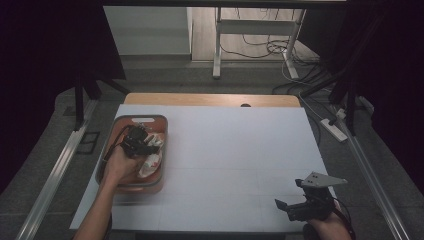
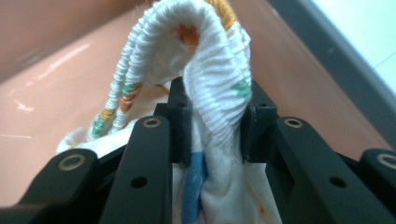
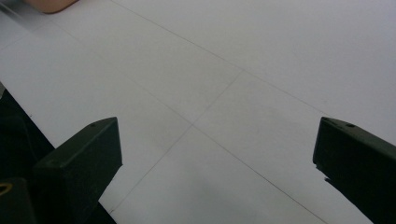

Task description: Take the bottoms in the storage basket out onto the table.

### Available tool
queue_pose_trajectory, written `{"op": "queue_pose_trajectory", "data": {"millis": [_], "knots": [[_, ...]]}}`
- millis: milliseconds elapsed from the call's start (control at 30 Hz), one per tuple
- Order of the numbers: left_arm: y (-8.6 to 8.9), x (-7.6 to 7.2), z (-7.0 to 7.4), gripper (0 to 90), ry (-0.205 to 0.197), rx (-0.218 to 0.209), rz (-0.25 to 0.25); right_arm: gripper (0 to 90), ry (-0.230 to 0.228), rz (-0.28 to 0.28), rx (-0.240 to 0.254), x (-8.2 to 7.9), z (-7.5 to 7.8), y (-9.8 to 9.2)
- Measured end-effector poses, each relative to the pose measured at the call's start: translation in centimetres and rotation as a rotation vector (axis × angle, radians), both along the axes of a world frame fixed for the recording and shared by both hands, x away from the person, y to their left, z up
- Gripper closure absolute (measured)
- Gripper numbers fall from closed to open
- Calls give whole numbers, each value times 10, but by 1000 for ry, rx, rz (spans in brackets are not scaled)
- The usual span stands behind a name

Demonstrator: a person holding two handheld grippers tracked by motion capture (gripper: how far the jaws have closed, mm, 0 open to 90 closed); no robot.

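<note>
The left claw (image 2: 212, 126) pinches a white sock (image 2: 219, 93) between its jaws, inside the orange tray (image 1: 120, 125). The right claw (image 3: 215, 154) gapes wide, empty, above the table (image 3: 261, 70).

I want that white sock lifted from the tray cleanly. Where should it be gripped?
By the ribbed cuff, from above: it arches upward off the tray as a thick doubled band. The left gripper has closed on it there.
</note>
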State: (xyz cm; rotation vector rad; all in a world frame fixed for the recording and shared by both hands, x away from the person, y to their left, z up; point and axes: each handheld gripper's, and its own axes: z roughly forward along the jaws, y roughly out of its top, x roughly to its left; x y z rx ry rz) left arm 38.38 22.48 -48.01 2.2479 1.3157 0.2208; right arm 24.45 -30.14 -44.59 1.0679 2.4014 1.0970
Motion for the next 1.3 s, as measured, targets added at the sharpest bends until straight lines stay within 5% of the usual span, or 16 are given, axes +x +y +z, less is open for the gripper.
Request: {"op": "queue_pose_trajectory", "data": {"millis": [633, 1300], "knots": [[21, -14, 45, 694, -137, -173, 61, 18, 1, -1, 7, 0, 0, -1], [6, -25, 81, 694, -187, -245, 8, 18, 0, -6, 15, 0, 1, -2]]}}
